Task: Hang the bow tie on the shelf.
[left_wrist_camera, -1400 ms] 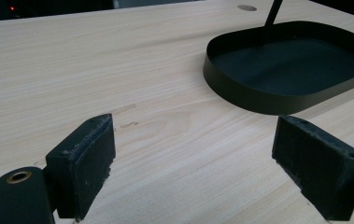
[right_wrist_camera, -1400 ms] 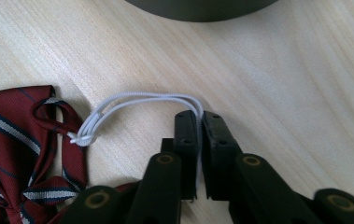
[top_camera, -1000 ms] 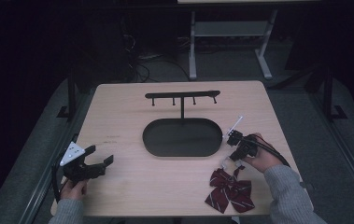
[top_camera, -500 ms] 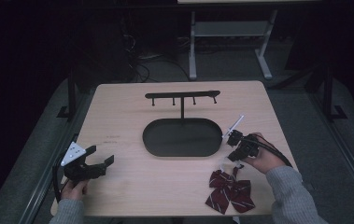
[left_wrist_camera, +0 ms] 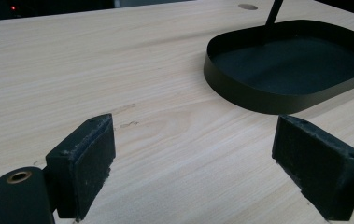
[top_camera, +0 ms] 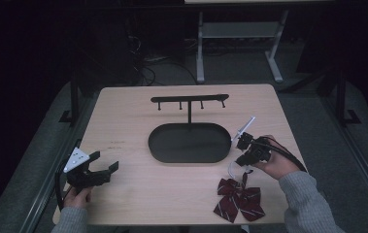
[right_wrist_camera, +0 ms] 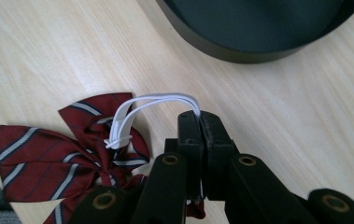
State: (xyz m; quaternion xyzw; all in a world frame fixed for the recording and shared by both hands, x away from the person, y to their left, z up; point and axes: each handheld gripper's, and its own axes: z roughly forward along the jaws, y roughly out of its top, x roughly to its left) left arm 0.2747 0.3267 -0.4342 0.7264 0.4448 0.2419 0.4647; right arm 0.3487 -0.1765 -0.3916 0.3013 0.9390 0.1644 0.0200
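Observation:
A dark red striped bow tie (top_camera: 239, 198) (right_wrist_camera: 67, 149) lies on the wooden table near its front right edge. Its white elastic strap (right_wrist_camera: 151, 103) (top_camera: 234, 169) arches up off the bow into my right gripper (right_wrist_camera: 199, 116) (top_camera: 243, 149), whose jaws are shut on the strap's end. The right gripper hovers just above and behind the bow, beside the tray's right end. My left gripper (top_camera: 105, 162) (left_wrist_camera: 193, 163) rests near the front left of the table, open wide, with only bare wood between its pads (left_wrist_camera: 90, 156). A black oval tray (top_camera: 189, 142) (left_wrist_camera: 286, 65) with a hook stand (top_camera: 190, 101) sits mid-table.
The stand's thin post rises from the tray's back rim and carries a crossbar with several small hooks. The table (top_camera: 138, 121) has bare wood to the left of the tray. Dark floor, a cable tangle and a white desk frame (top_camera: 237, 36) lie beyond the far edge.
My right gripper has lifted a little with the strap pinched, pulling the white elastic up off the bow. The left gripper and the bow's body have stayed put.

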